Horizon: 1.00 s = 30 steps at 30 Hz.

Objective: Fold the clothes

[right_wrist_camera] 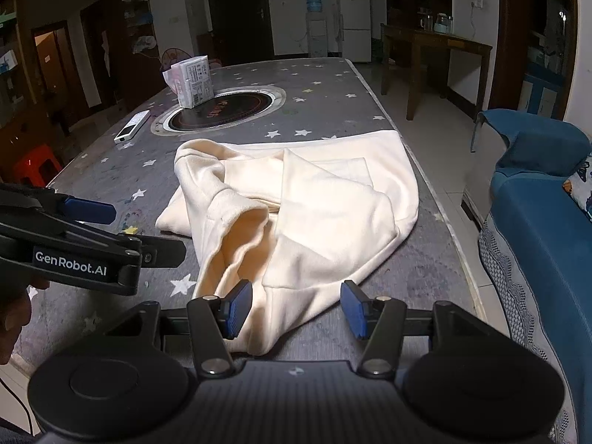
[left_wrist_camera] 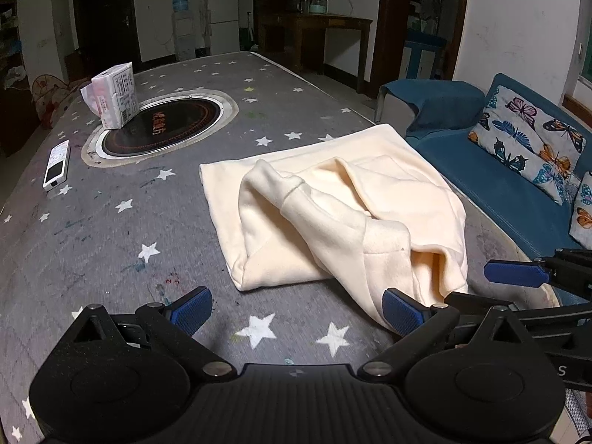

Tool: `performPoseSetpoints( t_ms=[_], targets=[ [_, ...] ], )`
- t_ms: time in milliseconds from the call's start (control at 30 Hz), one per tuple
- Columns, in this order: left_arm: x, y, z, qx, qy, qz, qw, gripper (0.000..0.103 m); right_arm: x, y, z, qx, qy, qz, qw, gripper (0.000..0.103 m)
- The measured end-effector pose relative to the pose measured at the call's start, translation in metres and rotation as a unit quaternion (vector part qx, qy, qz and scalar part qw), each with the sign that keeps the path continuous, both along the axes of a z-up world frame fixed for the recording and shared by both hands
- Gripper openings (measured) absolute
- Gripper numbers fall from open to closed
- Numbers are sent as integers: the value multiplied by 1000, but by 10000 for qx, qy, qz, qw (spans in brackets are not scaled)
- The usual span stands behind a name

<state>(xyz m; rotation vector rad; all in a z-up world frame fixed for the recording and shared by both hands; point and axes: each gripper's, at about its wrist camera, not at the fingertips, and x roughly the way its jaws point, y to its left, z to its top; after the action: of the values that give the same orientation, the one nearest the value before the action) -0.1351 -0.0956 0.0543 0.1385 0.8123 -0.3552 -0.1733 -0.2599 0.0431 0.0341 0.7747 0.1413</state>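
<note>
A: How far is the folding, in your opinion?

B: I would say about the middle; the cream sweatshirt [right_wrist_camera: 314, 199] lies on the table [left_wrist_camera: 111, 244], its sides already turned inward, one sleeve [left_wrist_camera: 296, 199] laid across the body; but the part nearest to the fingers is still bunched and hangs loose, so the last fold and some smoothing are left.

A: And the grippers?

B: Both are empty; the left gripper [left_wrist_camera: 296, 309] has its fingers spread wide, just beside the near corner of the sweatshirt; the right gripper [right_wrist_camera: 298, 307] has its fingers apart too, the near hem lying between them, not pinched.

A: What is around the sweatshirt?

B: The table has a grey cover with white stars; beyond the sweatshirt there is a round cooktop [left_wrist_camera: 162, 125] set into the table, a tissue pack [left_wrist_camera: 114, 96] on its edge, a white remote [left_wrist_camera: 55, 164] beside it; to the right of the sweatshirt stands a blue sofa [left_wrist_camera: 499, 185] with butterfly cushions; far behind the sweatshirt, a fridge [right_wrist_camera: 354, 22] and a water dispenser [right_wrist_camera: 314, 26].
</note>
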Motion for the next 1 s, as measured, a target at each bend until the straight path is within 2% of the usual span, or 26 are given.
performPoseSetpoints(
  t_ms=[1000],
  targets=[
    [15, -11, 5, 155, 15, -38, 9999, 100, 15, 0, 2, -53, -9, 66, 10000, 55]
  ],
)
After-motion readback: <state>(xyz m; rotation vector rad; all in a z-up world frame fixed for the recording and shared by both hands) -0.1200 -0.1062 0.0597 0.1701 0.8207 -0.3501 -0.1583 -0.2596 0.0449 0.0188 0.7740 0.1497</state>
